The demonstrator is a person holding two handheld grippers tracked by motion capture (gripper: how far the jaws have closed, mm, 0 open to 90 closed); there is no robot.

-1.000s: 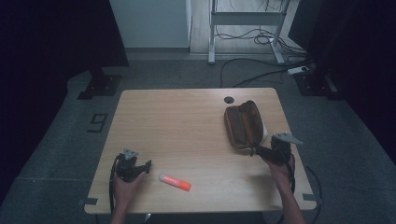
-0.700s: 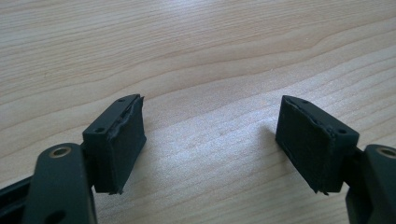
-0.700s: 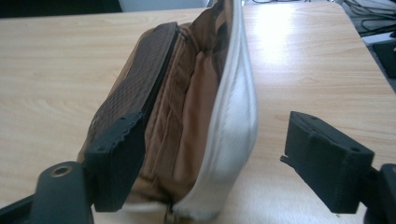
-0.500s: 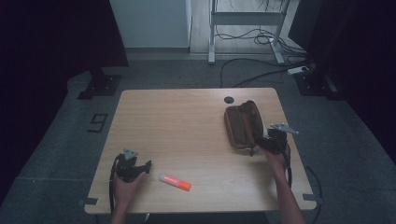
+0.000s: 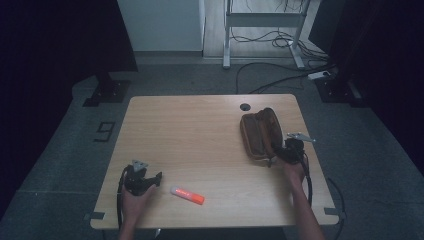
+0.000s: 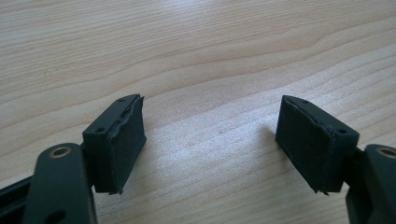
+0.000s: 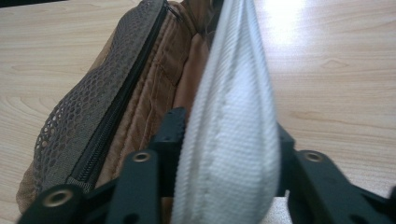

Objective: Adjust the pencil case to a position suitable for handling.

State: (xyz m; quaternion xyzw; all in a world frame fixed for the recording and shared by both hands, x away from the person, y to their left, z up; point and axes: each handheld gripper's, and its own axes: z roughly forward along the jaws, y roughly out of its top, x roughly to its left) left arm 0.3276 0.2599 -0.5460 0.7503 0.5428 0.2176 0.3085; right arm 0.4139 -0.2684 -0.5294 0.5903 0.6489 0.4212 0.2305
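1. Table (image 5: 200, 130): pale wood top, mostly bare. Its centre and its 10 o'clock quarter give ample free room. A small round port (image 5: 244, 106) sits at 12 o'clock near the far edge.
2. Pencil case (image 5: 259, 132): brown, with a mesh side and zip, lying at 3 o'clock, its long side close to the right table edge. It appears open along the top. Judged progress: the case is gripped, but nothing has yet gone in.
3. Right gripper (image 5: 280, 154): at the case's near end, jaws clamped on the pale inner flap (image 7: 229, 121), as the right gripper view shows. Little margin remains toward the right edge.
4. Left gripper (image 5: 150, 179): at 7 o'clock near the front edge, jaws spread wide over bare wood, holding nothing.
5. Highlighter (image 5: 187, 195): orange, lying flat at 6 o'clock, just beside the left gripper, untouched. Likely remaining: pick up and carry to the case.
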